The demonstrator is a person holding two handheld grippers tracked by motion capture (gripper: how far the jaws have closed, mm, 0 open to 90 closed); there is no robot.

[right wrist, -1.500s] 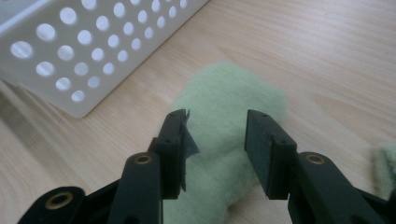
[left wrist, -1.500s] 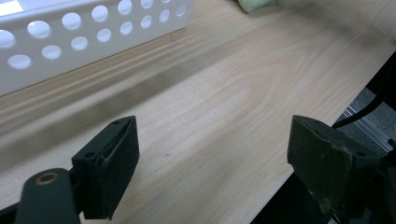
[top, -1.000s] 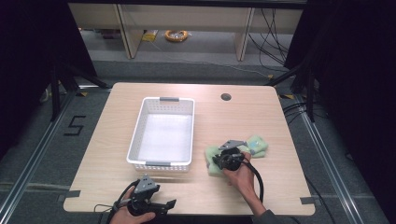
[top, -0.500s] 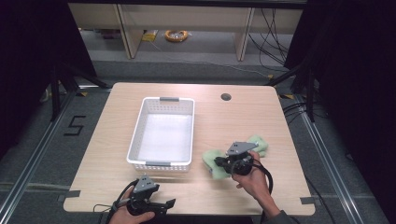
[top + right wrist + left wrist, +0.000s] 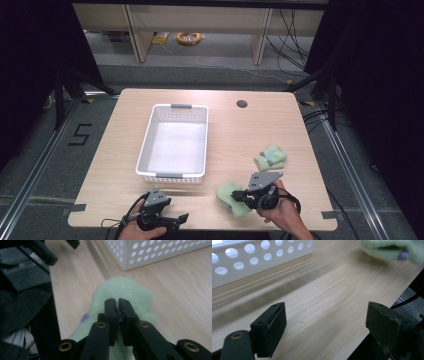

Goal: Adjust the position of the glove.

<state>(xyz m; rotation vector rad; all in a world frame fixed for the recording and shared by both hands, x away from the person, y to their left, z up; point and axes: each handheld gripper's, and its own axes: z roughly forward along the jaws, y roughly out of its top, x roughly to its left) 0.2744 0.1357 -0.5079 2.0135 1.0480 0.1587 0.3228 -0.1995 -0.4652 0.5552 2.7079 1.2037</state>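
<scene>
My right gripper (image 5: 241, 196) is shut on a soft pale-green cloth (image 5: 228, 193), holding it just above the table near the front edge, right of the basket. In the right gripper view the jaws (image 5: 116, 302) pinch the cloth (image 5: 132, 291) with its bulk bulging past the tips. A second green folded cloth (image 5: 270, 157) lies on the table farther back and right. My left gripper (image 5: 177, 218) rests at the front edge with its jaws wide apart (image 5: 325, 315) and only bare wood between them. The held cloth (image 5: 387, 250) shows at that view's top right.
A white perforated basket (image 5: 145, 145) stands empty in the middle of the wooden table, its front wall close to both grippers (image 5: 249, 255) (image 5: 155, 252). A round cable hole (image 5: 242, 104) sits at the back right. The front table edge is right beside both hands.
My right gripper has carried the green cloth away from the second cloth toward the front edge, lifting it slightly. The left gripper has stayed put.
</scene>
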